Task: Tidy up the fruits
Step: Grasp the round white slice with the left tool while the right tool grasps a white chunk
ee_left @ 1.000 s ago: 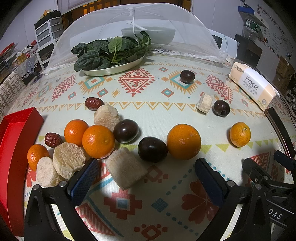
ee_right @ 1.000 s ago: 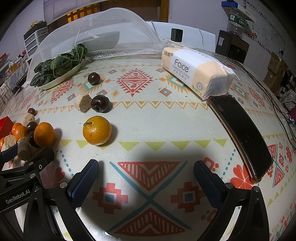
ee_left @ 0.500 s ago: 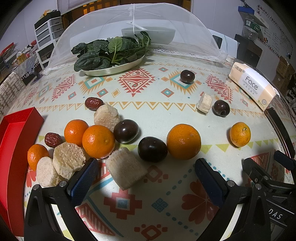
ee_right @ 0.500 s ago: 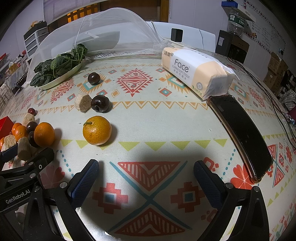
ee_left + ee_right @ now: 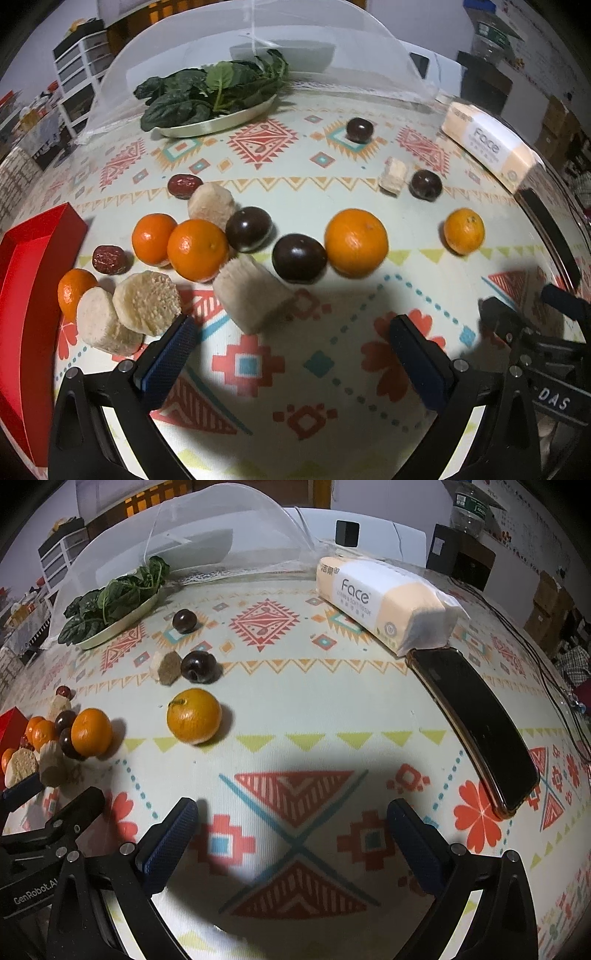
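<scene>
fruit lies scattered on a patterned tablecloth (image 5: 295,177). at the far left sits a red tray (image 5: 26,280). just right of it a cluster: a small orange (image 5: 72,291) touching two pale cut chunks (image 5: 122,314), a red date (image 5: 108,259), two more oranges (image 5: 177,247) side by side, another chunk (image 5: 211,205) behind them, a second date (image 5: 184,185) further back, and a dark plum (image 5: 248,229). a tilted chunk (image 5: 251,295) lies nearest the left gripper (image 5: 291,354), whose jaws stand wide apart and hold nothing. right of the chunk a second plum (image 5: 299,258) touches a big orange (image 5: 356,242). further right, well apart, sits a lone orange (image 5: 194,715), with a small chunk (image 5: 166,667) and plum (image 5: 198,666) touching behind it, and another plum (image 5: 184,621) farther back. a plate of greens (image 5: 110,605) sits far left under a mesh cover (image 5: 207,542). the right gripper (image 5: 291,834) hovers over bare cloth, jaws spread and empty. far right lie a tissue pack (image 5: 384,602) and a phone (image 5: 476,720), touching end to end.
</scene>
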`<state>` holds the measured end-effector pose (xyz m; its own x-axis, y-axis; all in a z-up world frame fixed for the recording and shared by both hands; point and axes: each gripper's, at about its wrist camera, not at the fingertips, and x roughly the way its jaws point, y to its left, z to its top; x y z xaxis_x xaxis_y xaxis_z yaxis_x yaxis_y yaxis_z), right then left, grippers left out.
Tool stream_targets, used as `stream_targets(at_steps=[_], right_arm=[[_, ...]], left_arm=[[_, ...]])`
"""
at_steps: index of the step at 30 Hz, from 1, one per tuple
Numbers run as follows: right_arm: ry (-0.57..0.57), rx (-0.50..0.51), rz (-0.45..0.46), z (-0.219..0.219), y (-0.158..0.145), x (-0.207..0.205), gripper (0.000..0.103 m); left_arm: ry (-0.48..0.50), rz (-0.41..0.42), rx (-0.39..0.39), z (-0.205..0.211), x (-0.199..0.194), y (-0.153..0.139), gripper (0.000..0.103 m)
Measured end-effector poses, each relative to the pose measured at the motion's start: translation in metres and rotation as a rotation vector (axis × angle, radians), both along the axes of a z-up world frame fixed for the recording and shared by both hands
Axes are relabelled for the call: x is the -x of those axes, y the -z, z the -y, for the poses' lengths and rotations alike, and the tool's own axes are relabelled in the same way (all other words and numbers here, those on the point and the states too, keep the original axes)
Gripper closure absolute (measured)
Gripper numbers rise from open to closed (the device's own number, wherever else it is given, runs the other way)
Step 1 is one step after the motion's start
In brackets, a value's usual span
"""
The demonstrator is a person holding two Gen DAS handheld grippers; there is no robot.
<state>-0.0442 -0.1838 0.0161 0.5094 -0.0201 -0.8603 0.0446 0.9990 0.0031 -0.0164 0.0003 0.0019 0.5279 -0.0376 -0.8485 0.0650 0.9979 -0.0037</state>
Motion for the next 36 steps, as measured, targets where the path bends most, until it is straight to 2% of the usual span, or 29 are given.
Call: stream_targets(at_steps=[3,5,7,9,13,16,20,23,25,26,28,29,31,33,36], right_arm=[[0.000,0.000,0.003,0.001,0.001,0.002,0.000],[0.004,0.002,0.006,0.001,0.001,0.002,0.000],[0.014,0.003,0.008,0.001,0.001,0.004,0.000],[0.023,0.001,0.015,0.003,-0.001,0.007,0.000],[0.027,0.001,0.098,0.005,-0.019,0.023,0.001],[0.007,-0.006,0.211,0.001,-0.050,0.040,0.001],[-0.043,-0.027,0.379,-0.012,-0.088,0.055,0.000],[-0.124,-0.101,0.371,-0.029,-0.090,0.047,0.000],[-0.173,-0.139,0.340,-0.039,-0.082,0.042,0.000],[-0.203,-0.161,0.303,-0.049,-0.075,0.036,0.002],[-0.242,-0.189,0.252,-0.060,-0.063,0.030,0.011],[-0.270,-0.210,0.226,-0.066,-0.059,0.028,0.019],[-0.325,-0.246,0.179,-0.080,-0.049,0.026,0.023],[-0.384,-0.245,0.160,-0.097,-0.043,0.027,0.025],[-0.437,-0.238,0.141,-0.117,-0.035,0.026,0.026]], left_arm=[[0.033,-0.015,0.002,0.001,0.010,-0.002,0.000],[0.050,-0.018,0.051,-0.003,0.018,-0.007,0.000],[0.057,0.025,0.085,-0.011,0.031,-0.020,0.002],[0.073,0.121,0.119,-0.026,0.049,-0.045,0.002],[0.046,0.322,0.116,-0.063,0.083,-0.100,0.002],[-0.010,0.504,0.074,-0.097,0.113,-0.151,0.002],[-0.040,0.633,0.039,-0.128,0.128,-0.193,0.000],[-0.019,0.619,0.087,-0.146,0.126,-0.194,0.000],[-0.041,0.579,0.117,-0.154,0.123,-0.179,0.000],[-0.049,0.533,0.114,-0.156,0.117,-0.167,0.000],[-0.047,0.457,0.128,-0.158,0.109,-0.143,0.001],[-0.039,0.417,0.158,-0.160,0.104,-0.129,0.003],[-0.013,0.354,0.203,-0.161,0.098,-0.106,0.032],[0.007,0.308,0.223,-0.162,0.092,-0.092,0.050],[0.020,0.271,0.251,-0.166,0.089,-0.077,0.053]])
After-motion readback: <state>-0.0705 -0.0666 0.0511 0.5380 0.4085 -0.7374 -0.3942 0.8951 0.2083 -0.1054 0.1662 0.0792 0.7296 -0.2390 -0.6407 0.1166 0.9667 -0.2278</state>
